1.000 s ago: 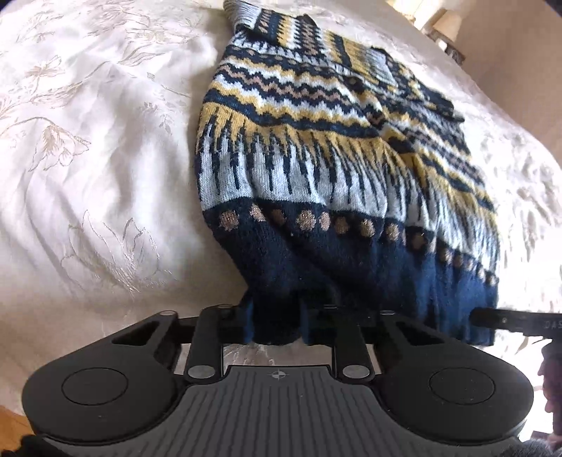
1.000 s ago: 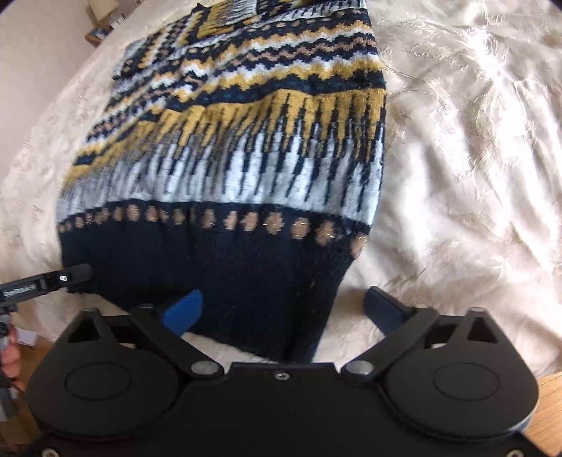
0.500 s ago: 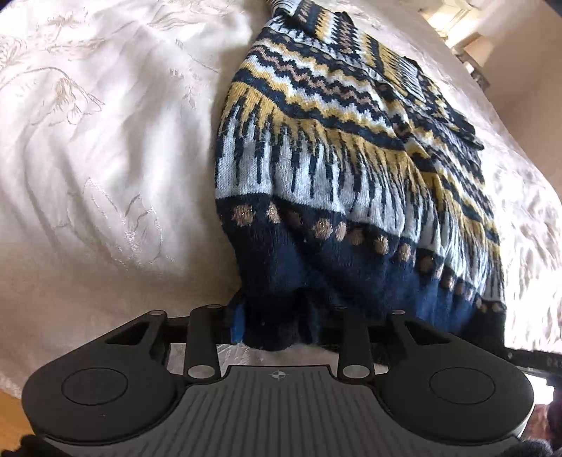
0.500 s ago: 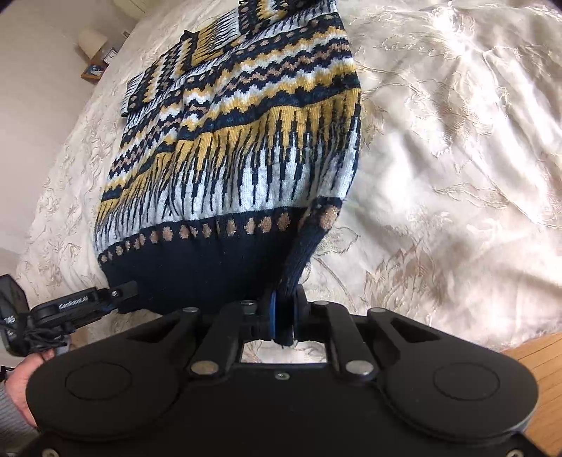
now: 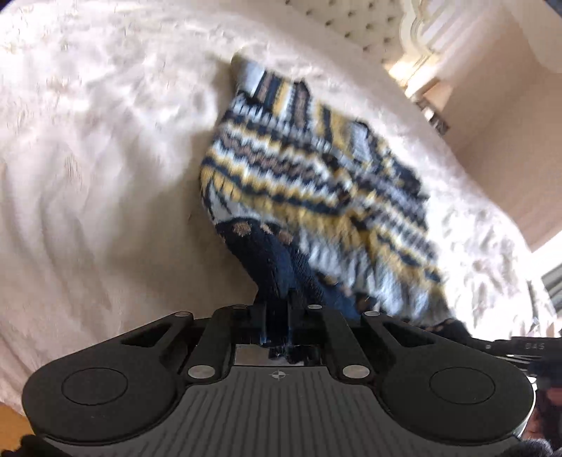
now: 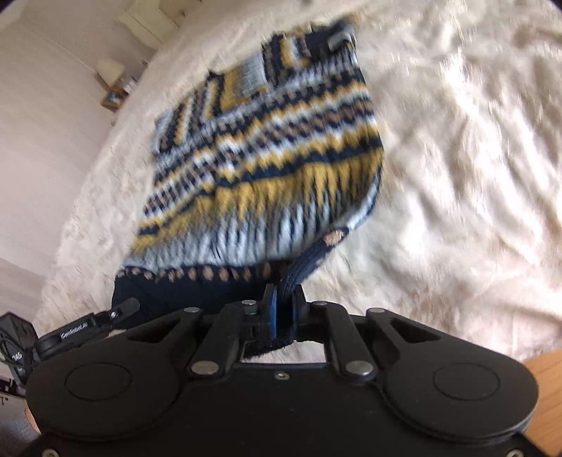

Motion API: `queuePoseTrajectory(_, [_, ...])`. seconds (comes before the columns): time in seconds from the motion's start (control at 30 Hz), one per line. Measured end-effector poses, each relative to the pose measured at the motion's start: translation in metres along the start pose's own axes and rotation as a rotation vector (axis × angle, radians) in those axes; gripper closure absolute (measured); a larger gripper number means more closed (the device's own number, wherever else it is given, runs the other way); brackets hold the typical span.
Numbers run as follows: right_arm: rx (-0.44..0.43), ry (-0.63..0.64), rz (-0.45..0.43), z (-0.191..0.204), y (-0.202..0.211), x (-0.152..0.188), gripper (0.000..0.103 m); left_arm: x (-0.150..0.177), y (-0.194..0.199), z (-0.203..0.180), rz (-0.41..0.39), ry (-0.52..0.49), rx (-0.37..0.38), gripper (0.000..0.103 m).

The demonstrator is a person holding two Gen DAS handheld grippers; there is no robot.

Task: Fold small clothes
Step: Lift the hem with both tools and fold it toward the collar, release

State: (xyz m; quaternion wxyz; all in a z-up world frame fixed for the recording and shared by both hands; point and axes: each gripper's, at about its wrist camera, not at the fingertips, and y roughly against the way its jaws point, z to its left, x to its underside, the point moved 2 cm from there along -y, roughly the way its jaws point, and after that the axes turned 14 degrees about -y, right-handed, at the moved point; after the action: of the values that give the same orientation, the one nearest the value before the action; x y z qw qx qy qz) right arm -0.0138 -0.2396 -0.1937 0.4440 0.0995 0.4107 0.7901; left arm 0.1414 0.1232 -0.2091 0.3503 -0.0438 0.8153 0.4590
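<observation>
A small knitted sweater (image 5: 316, 182) with navy, yellow and pale blue stripes lies on the cream bed; it also shows in the right wrist view (image 6: 267, 161). My left gripper (image 5: 277, 309) is shut on the left corner of its navy hem. My right gripper (image 6: 282, 306) is shut on the right corner of the hem. Both corners are lifted off the bed and the lower part of the sweater bunches up toward the collar end. Both views are blurred by motion.
The cream embroidered bedspread (image 5: 105, 175) spreads on all sides of the sweater. A padded headboard (image 5: 337, 21) stands at the far end. A bedside stand with a lamp (image 6: 112, 81) is at the far left. A wooden floor (image 6: 548, 372) shows at the near right.
The right gripper closed on the hem corner a second ago. Since then both grippers have lifted the hem and carried it forward, so the sweater looks shorter and bunched.
</observation>
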Motion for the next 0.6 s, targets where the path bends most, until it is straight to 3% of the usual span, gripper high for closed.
queuePoseTrajectory(0.3, [-0.077, -0.053, -0.129, 0.022, 0.023, -0.044, 0.088, -0.06, 0.009, -0.009, -0.096, 0.023, 0.037, 0.093])
queuePoseTrajectory(0.6, [-0.048, -0.11, -0.154, 0.021, -0.003, -0.096, 0.088, -0.112, -0.033, -0.003, -0.069, 0.035, 0.055, 0.093])
